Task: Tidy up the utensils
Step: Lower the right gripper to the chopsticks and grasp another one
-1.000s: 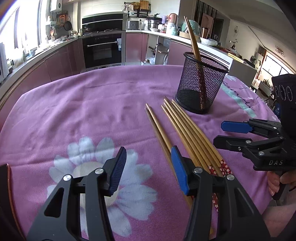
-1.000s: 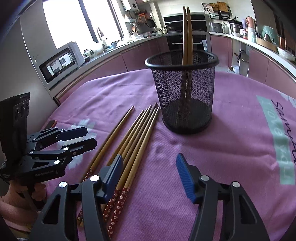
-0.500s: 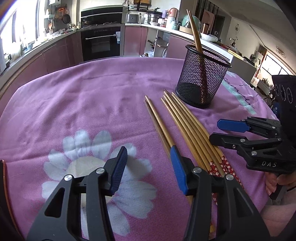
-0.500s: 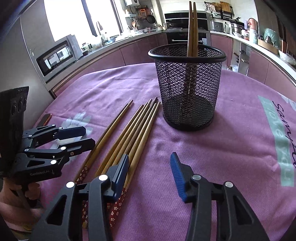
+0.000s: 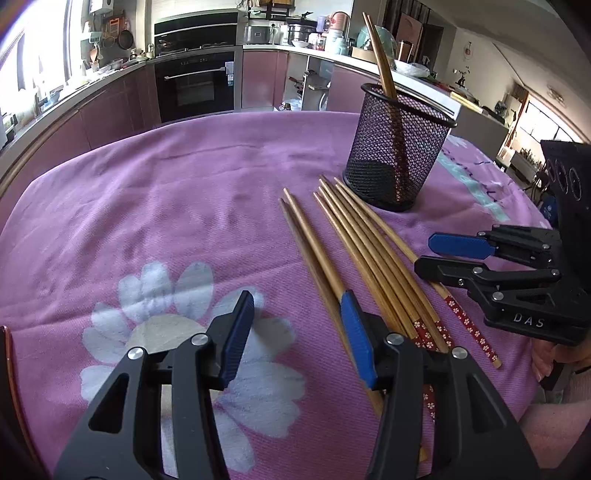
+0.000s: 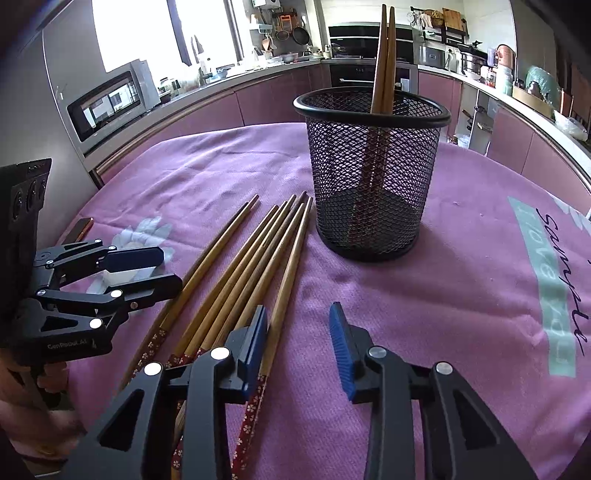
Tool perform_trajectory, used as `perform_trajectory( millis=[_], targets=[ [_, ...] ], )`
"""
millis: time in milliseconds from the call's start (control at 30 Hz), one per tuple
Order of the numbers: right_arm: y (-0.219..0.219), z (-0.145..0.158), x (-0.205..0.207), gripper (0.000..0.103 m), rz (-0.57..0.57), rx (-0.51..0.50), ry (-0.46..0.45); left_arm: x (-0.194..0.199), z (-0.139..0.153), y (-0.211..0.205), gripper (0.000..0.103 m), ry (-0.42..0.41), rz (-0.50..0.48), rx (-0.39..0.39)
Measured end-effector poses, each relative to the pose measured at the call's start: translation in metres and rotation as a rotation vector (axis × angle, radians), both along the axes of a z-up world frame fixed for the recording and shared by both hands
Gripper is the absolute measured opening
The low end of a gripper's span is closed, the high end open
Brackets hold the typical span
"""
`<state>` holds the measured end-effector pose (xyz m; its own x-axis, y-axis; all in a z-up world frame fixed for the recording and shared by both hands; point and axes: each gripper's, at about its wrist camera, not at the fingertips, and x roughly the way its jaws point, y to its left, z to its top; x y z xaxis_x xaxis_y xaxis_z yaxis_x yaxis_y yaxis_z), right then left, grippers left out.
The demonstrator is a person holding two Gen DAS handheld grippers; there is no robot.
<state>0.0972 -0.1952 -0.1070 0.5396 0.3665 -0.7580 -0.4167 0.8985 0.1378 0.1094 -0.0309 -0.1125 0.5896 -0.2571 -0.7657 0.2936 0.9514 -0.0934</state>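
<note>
Left gripper: we hold its fingers half open, empty, over the flower print.
Chopsticks: six lie loose on the worktop, two stand in the mesh cup.
Right gripper: fingers closing, nothing pinched yet; outermost chopstick beside the left pad.
Views: only the right wrist view shows the microwave.

A home kitchen: built-in oven, microwave, pink cabinets, hanging pans and a cluttered counter.
</note>
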Motion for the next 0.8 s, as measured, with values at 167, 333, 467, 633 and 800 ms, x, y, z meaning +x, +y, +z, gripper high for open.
perform_trajectory(
  millis=[167,333,467,633,800],
  targets=[
    [0.004,0.001,0.003,0.032,0.002,-0.017,-0.003,0.003,-0.001,-0.008,0.047,-0.005,-0.013,0.037],
    [0.013,0.001,0.01,0.029,0.007,-0.034,-0.007,0.008,-0.002,-0.008,0.037,-0.004,-0.009,0.048],
    [0.016,0.0,0.017,0.027,0.007,-0.045,-0.01,0.015,-0.002,-0.008,0.033,-0.001,-0.005,0.05],
    [0.02,0.0,0.025,0.022,0.005,-0.054,-0.012,0.021,-0.001,-0.008,0.025,0.003,0.012,0.045],
    [0.02,0.0,0.026,0.009,0.009,-0.039,-0.007,0.025,-0.001,-0.004,0.015,0.01,0.043,0.023]
  ],
)
